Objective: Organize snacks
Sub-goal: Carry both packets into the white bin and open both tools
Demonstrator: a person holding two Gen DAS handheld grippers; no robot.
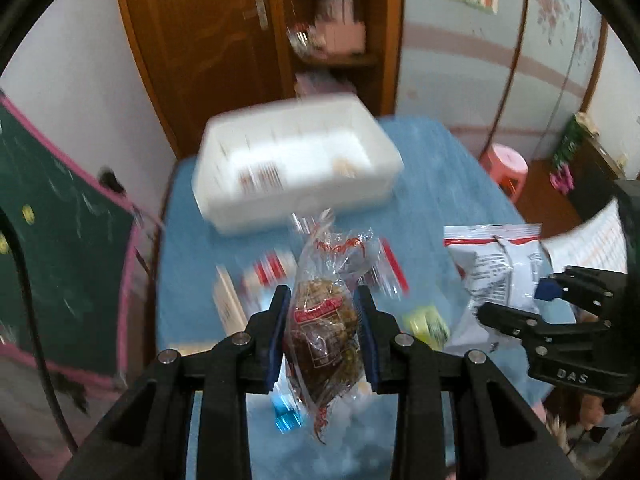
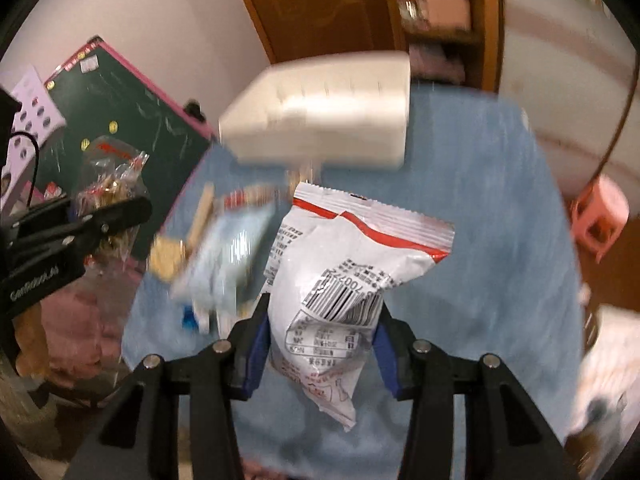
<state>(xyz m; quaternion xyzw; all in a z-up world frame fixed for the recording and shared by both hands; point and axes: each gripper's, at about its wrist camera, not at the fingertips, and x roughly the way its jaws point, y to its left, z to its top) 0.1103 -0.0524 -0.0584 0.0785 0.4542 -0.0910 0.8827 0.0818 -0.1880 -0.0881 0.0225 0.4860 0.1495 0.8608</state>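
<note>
Snacks are mid-transfer, judging by what each gripper carries. The left gripper [image 1: 323, 300] pinches a clear nut pack [image 1: 326, 320] between its pads, lifted above the table. The right gripper [image 2: 322, 320] pinches a white bag [image 2: 344, 280] with a red strip and a barcode, also held up. The white bin [image 1: 296, 164] stands at the far end of the table, well apart from both packs; its inside is blurred, and I can make out only a few small shapes on its floor, so little seems sorted so far. Several snacks are left on the cloth between bin and grippers: a red-and-white pack [image 1: 272, 272], a yellow-green one [image 1: 426, 322], a pale blue pack [image 2: 228, 256] and a blue-wrapped piece [image 1: 286, 418]. I judge the job to be in its early part.

The table [image 1: 440, 184] wears a blue cloth. Behind it are a wooden door [image 1: 208, 40] and shelves [image 1: 332, 20]; a green board [image 1: 64, 208] with pink edging leans at the left, and a pink stool [image 1: 506, 166] sits at the right.
</note>
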